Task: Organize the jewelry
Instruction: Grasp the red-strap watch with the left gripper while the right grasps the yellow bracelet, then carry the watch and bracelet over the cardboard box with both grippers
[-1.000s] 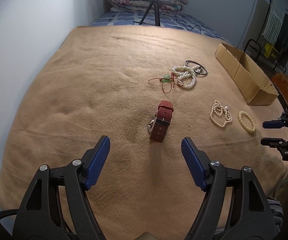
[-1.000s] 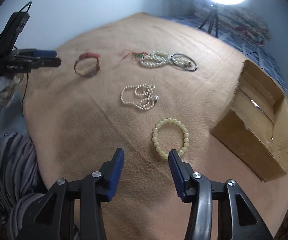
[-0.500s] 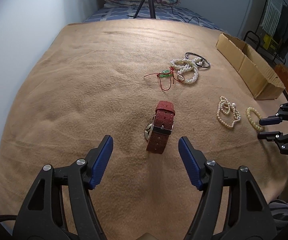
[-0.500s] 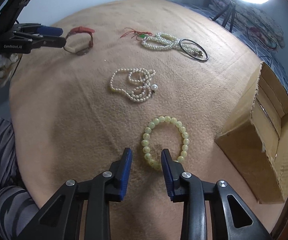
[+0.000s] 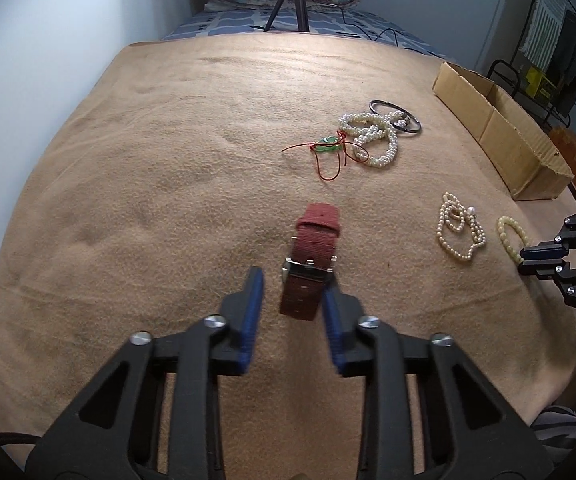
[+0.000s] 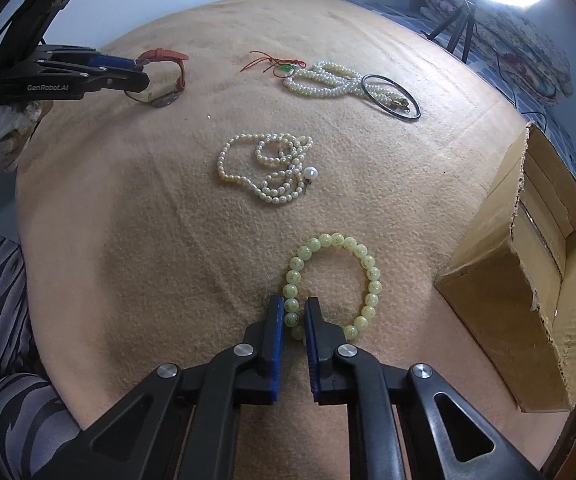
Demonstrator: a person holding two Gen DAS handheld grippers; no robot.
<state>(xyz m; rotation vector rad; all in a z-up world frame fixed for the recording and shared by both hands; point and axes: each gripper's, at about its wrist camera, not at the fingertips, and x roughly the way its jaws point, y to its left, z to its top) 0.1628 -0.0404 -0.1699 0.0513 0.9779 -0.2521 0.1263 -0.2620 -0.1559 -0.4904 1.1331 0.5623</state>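
Early stage. Right gripper [image 6: 291, 316], jaws just closing, pinches green bead bracelet [image 6: 334, 280] lying on blanket [image 5: 160, 184]. Left gripper [image 5: 293, 288], jaws just closing, flanks red-strapped watch [image 5: 312, 264]; contact unclear. Pearl necklace [image 6: 272, 168], pearl bundle [image 6: 328, 82], bangle [image 6: 392, 96], red cord [image 6: 272, 62] remain; cardboard box [image 6: 536, 280] appears empty.

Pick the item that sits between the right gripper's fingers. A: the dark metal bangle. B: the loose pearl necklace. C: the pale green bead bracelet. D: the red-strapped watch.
C: in the right wrist view the right gripper has its blue pads closed on a few beads at the near left side of the pale green bead bracelet, which lies on the tan blanket.
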